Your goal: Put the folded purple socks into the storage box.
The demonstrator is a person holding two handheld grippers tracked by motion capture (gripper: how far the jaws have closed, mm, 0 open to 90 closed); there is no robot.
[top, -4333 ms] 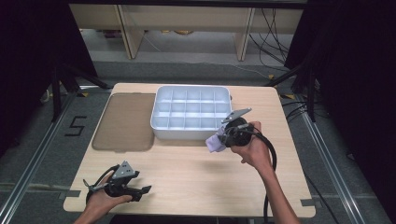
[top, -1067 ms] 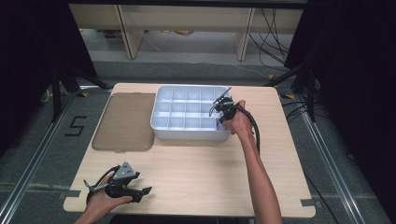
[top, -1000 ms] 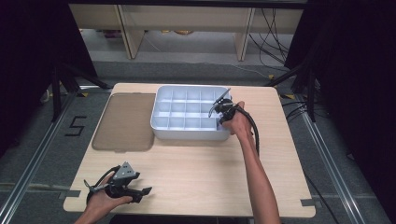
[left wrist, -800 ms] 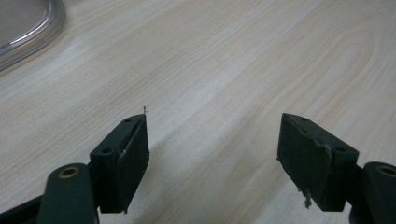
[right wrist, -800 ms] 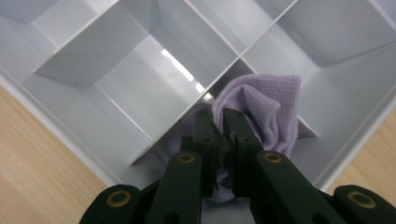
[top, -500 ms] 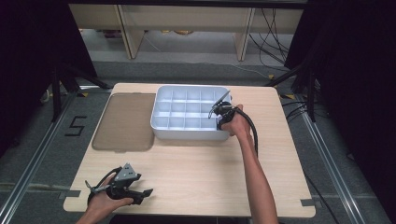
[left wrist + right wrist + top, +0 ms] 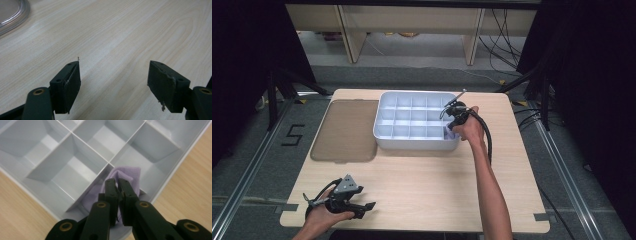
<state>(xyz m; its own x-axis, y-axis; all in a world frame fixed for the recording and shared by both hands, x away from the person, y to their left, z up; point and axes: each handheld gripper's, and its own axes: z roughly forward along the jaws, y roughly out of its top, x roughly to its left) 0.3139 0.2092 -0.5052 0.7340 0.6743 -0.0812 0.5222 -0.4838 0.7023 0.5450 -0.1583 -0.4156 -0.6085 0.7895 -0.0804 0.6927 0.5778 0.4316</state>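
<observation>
Placement of the purple cloth (image 7: 449, 133) into a corner cell of the white compartment tray (image 7: 412, 120) looks like the step in hand. In the high view the right gripper (image 7: 453, 118) is tipped down over the tray's near corner on the person's right, the cloth just beneath its tips. The left gripper (image 7: 362, 207) rests well away at the near table edge, and the brownish translucent lid (image 7: 346, 130) lies flat on the far side of the tray from the right gripper, touching or nearly touching the tray wall.

In the left gripper view the jaws stand wide apart over bare wooden tabletop (image 7: 112, 37), nothing between them; a curved rim of the clear lid (image 7: 12, 15) shows ahead and off to one side.

In the right gripper view the right gripper (image 7: 117, 187) has its jaws pressed together on a fold of the purple cloth (image 7: 127, 176), which sits crumpled inside the corner cell, against the thin divider (image 7: 100, 173) ahead of the tips. To finish well, I would judge the cloth should be pushed fully below the cell walls before letting go, so no edge drapes over the divider into the neighbouring cell. The divider and the outer tray wall (image 7: 175, 170) close beside the jaws are the likely snags when lifting out.
</observation>
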